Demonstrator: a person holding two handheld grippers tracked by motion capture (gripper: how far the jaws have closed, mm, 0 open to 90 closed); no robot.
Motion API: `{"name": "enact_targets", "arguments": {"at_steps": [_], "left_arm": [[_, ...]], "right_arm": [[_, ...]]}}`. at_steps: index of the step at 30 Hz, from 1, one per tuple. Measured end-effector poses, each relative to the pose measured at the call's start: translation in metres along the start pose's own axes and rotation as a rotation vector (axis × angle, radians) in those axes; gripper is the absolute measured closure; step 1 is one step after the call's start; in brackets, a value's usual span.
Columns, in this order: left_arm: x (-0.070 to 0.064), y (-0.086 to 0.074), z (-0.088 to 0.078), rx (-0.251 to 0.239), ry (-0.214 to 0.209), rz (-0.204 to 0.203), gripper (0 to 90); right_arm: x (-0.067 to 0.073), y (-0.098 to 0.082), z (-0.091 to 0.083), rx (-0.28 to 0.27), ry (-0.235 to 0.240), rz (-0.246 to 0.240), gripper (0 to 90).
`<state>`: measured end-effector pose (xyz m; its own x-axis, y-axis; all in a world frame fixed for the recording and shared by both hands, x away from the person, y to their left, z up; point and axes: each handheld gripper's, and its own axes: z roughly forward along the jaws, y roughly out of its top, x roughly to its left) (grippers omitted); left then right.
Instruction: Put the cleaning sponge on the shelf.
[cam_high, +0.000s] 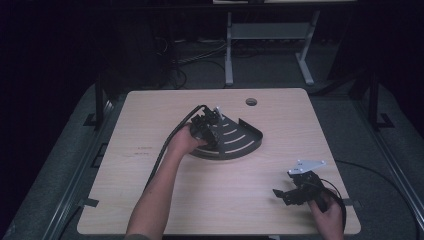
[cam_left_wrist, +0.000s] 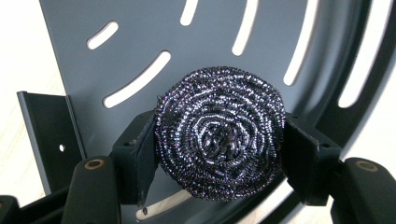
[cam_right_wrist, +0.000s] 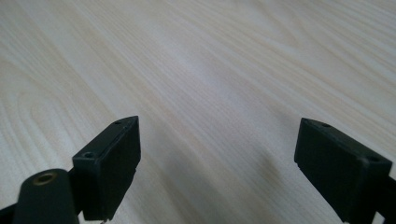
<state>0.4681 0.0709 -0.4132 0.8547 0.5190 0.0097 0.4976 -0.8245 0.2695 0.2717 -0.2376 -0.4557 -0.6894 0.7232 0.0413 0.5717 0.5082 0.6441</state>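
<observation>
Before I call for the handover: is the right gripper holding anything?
No: the right gripper has its jaws wide apart with just bare table between them.

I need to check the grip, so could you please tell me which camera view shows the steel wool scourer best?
The left gripper view: the steel wool scourer sits close and sharp there, pinched between the left gripper pads above the slotted grey rack. In the high view the hand and gripper hide it. The right gripper view looks at the wooden table.
</observation>
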Motion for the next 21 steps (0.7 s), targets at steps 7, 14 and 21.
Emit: {"name": "enact_targets", "arguments": {"at_steps": [7,14,21], "left_arm": [[0.002,0.002,0.010,0.021,-0.003,-0.007,33.2],[0.002,0.002,0.011,0.006,-0.009,-0.019,33.2],[0.004,0.000,0.012,-0.009,-0.017,-0.044,27.5]], "right_arm": [[-0.001,0.000,0.000,0.003,-0.005,-0.002,14.0],[-0.001,0.000,-0.001,-0.005,-0.004,0.001,14.0],[-0.001,0.000,-0.003,-0.007,-0.006,0.002,14.0]]}}
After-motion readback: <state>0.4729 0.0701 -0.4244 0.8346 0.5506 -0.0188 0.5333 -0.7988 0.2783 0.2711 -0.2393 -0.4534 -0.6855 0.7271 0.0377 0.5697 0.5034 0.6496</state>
